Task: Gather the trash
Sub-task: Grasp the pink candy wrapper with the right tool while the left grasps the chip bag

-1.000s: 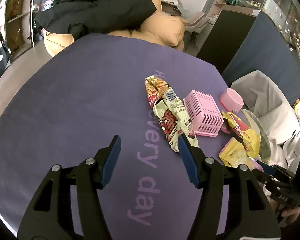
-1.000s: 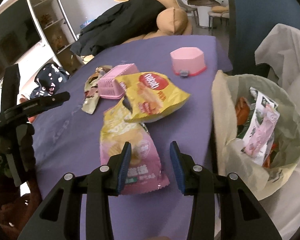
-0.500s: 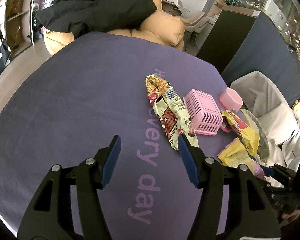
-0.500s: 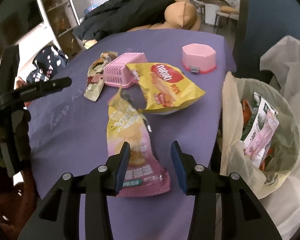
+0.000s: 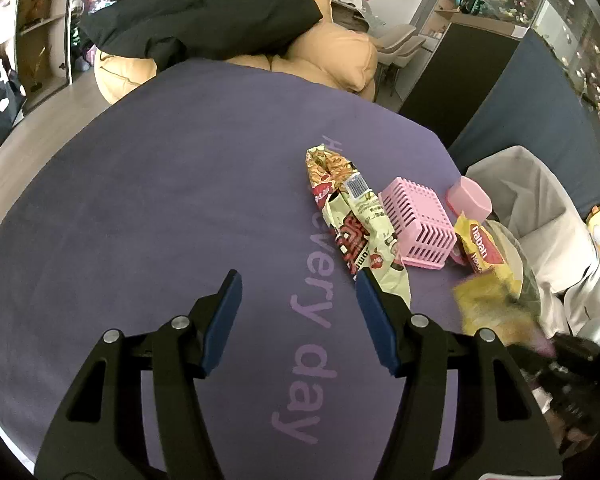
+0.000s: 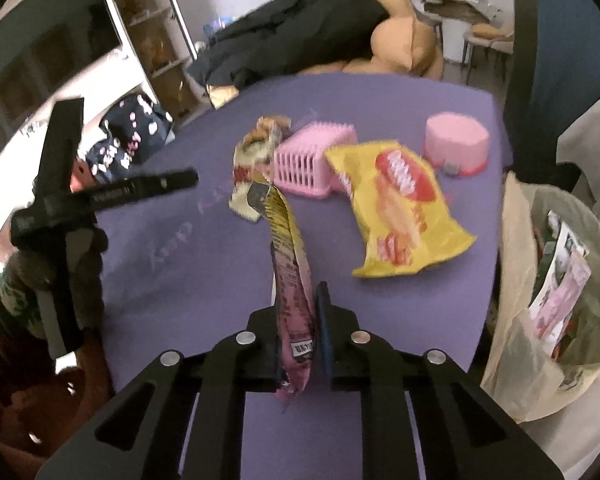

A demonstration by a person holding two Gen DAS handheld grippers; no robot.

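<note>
The right gripper is clamped on the pink end of a pink-and-yellow wrapper, which stands up from the jaws, its yellow end tipping toward the far side over the purple table. The trash bag sits open at the right edge of the table, just beside the gripper, with wrappers already inside.

The step in hand appears to be carrying this wrapper to the bag. To do it well, hold the pinch firm, since the film is thin and slick, and lift enough that the loose end clears the yellow bag lying just right of it. Swing right, bring the wrapper over the bag's mouth and past its soft near rim, then release only when the whole length hangs inside; a wrapper dropped on the rim would likely slide back out.

The left gripper hovers with its jaws wide and empty over the near table. The long wrapper lies just beyond its right finger, touching the pink basket, a likely next pick. A pink tub stands farther right.
</note>
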